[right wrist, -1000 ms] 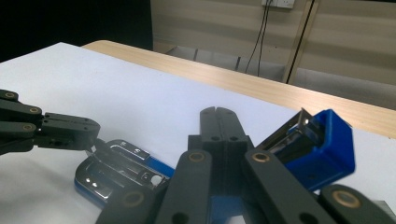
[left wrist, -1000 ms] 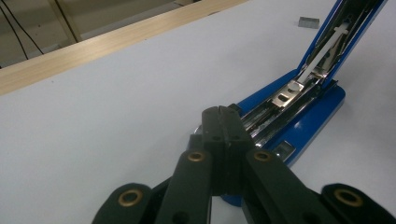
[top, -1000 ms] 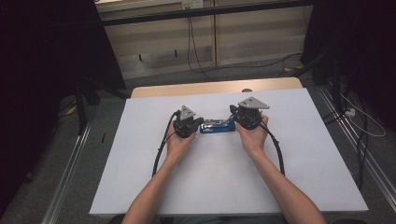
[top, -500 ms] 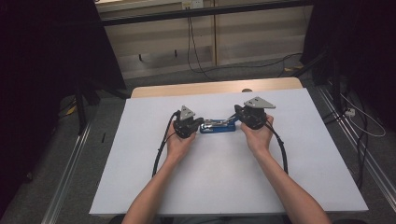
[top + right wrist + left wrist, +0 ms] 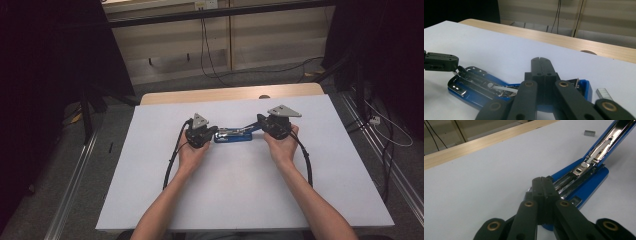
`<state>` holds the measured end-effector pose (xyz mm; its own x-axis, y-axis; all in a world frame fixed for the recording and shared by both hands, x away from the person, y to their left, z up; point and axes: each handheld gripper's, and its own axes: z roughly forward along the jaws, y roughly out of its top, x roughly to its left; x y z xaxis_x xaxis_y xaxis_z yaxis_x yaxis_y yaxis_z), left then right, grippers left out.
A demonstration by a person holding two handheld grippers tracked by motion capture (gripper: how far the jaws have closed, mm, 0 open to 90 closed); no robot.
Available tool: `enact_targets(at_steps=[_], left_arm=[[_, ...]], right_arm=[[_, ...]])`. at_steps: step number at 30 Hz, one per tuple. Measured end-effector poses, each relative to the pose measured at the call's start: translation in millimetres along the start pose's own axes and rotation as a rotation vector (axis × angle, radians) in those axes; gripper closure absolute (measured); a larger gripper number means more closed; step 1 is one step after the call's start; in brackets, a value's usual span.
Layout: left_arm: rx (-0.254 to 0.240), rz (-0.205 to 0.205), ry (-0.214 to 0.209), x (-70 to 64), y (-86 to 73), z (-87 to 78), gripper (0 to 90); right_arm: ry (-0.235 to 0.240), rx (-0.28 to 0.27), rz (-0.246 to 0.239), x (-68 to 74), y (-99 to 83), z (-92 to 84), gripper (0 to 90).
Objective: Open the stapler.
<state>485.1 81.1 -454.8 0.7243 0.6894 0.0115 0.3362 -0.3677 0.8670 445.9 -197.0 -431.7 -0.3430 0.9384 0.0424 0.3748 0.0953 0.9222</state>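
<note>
Blue stapler (image 5: 233,136) at centre of high view, on white sheet (image 5: 250,200), lying opened out. Left gripper (image 5: 216,131) clenched, jaws pressed together, tip at stapler's left end. Right gripper (image 5: 260,122) clenched too, tip over lifted right end. Staple strip (image 5: 604,93) on sheet, lower right of right gripper view.

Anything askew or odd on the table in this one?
The blue stapler lies swung wide open, its lid raised away from the base and the metal magazine exposed. A loose strip of staples lies on the white sheet beyond it. Nothing looks spilled or broken.
</note>
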Motion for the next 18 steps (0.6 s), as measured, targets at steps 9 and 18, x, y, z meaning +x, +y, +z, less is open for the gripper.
enact_targets(at_steps=[9,18], left_arm=[[0.001,-0.005,-0.001,0.5,-0.1,-0.2,90.0],[-0.006,-0.026,-0.015,2.3,-0.9,0.0,90.0]], right_arm=[[-0.011,0.019,-0.003,-5.5,-4.1,0.5,90.0],[-0.021,0.04,-0.004,-11.8,-8.1,0.5,90.0]])
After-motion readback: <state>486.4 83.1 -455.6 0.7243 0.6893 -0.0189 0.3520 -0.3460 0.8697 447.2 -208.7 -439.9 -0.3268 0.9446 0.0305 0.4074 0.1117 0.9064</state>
